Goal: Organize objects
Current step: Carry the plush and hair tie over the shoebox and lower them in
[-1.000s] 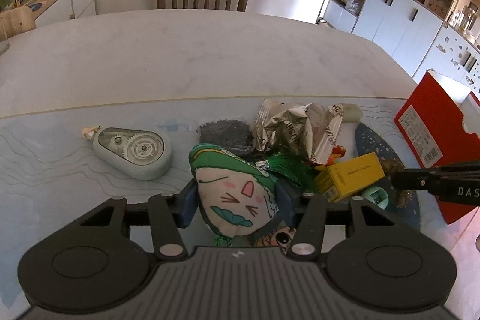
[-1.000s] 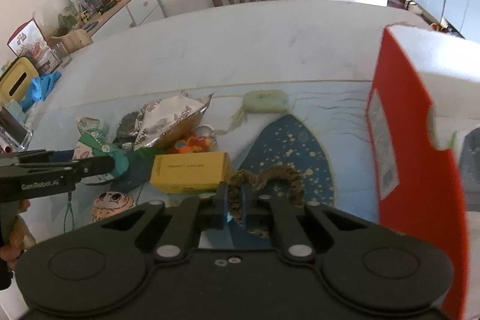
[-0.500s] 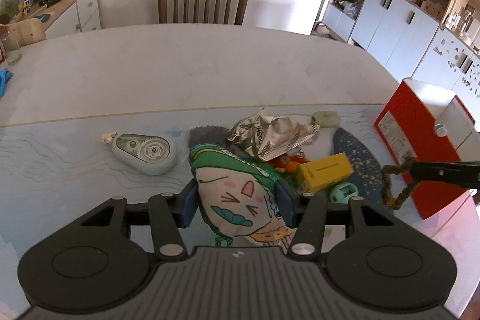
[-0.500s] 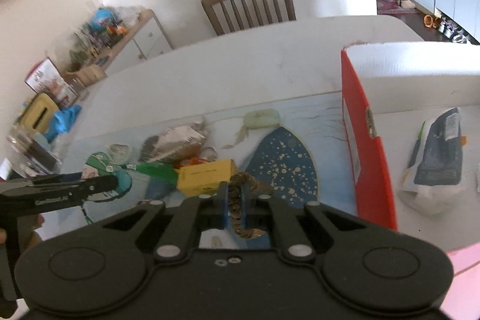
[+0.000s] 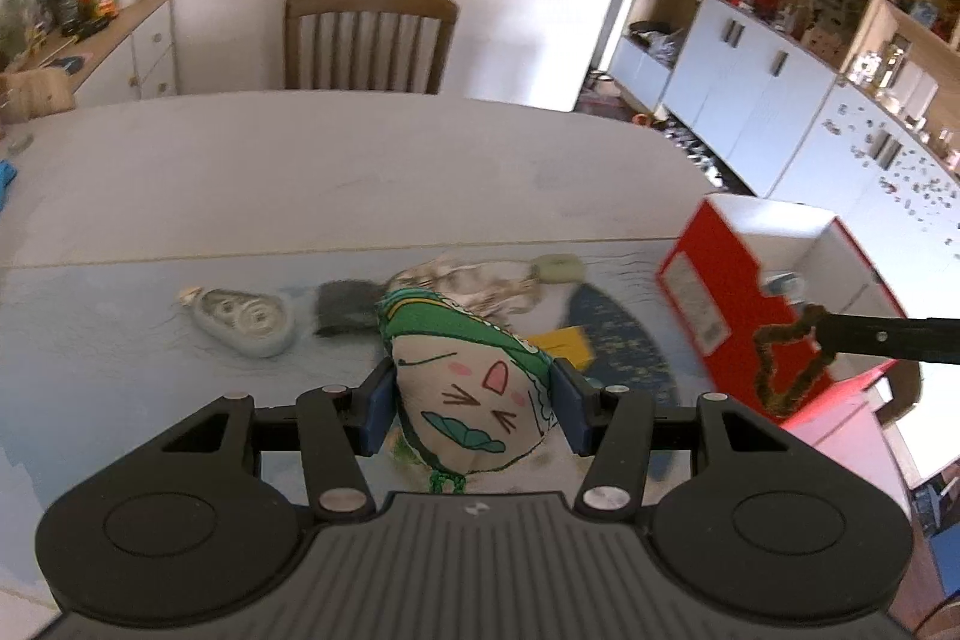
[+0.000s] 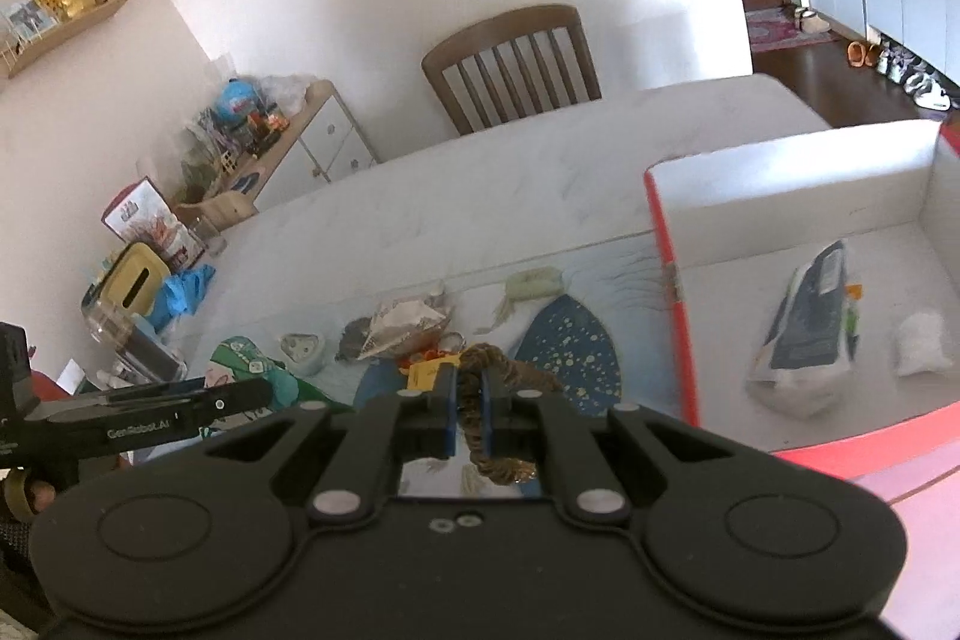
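Left wrist view: left tongs (image 5: 474,394) closed on a cat-face fabric pouch (image 5: 471,388), blue pads pressing both its sides; pouch raised off the bench (image 5: 300,172). Ahead and left of the tongs lies a correction tape dispenser (image 5: 246,319); straight ahead, a crumpled foil wrapper (image 5: 474,280). To the right, the right tongs (image 5: 822,331) carry a brown fuzzy loop (image 5: 780,370) in front of the red box (image 5: 720,304).

Right wrist view: right tongs (image 6: 471,400) nearly shut, pinching the brown fuzzy loop (image 6: 498,382) between blue pads. Red box (image 6: 672,304) just right of the tongs, open, holding a dark snack packet (image 6: 810,322) and a white wad (image 6: 921,352). Yellow box (image 6: 429,373) just ahead.
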{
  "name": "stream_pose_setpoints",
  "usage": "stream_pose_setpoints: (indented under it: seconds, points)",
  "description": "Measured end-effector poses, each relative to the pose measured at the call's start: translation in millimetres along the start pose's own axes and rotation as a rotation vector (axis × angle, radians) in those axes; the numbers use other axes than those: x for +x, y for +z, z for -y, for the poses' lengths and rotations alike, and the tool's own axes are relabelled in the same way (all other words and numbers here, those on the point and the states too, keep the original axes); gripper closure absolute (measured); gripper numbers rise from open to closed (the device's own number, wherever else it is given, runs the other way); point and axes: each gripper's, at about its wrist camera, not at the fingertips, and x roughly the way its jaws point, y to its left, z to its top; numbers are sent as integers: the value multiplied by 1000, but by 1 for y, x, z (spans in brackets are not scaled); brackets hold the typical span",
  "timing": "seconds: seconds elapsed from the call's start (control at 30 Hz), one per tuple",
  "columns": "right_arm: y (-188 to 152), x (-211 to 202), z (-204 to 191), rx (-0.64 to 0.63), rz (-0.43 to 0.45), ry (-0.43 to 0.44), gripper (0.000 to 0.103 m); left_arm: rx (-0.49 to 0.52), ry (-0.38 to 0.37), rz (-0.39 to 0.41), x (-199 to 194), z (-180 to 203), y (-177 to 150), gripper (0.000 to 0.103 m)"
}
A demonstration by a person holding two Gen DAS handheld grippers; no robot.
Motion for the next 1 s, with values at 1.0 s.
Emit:
stream_pose_setpoints:
  seconds: [1.0]
  points:
    - [24,-96,150,61,126,-111,97,230,-203,-17,53,229,39,49]
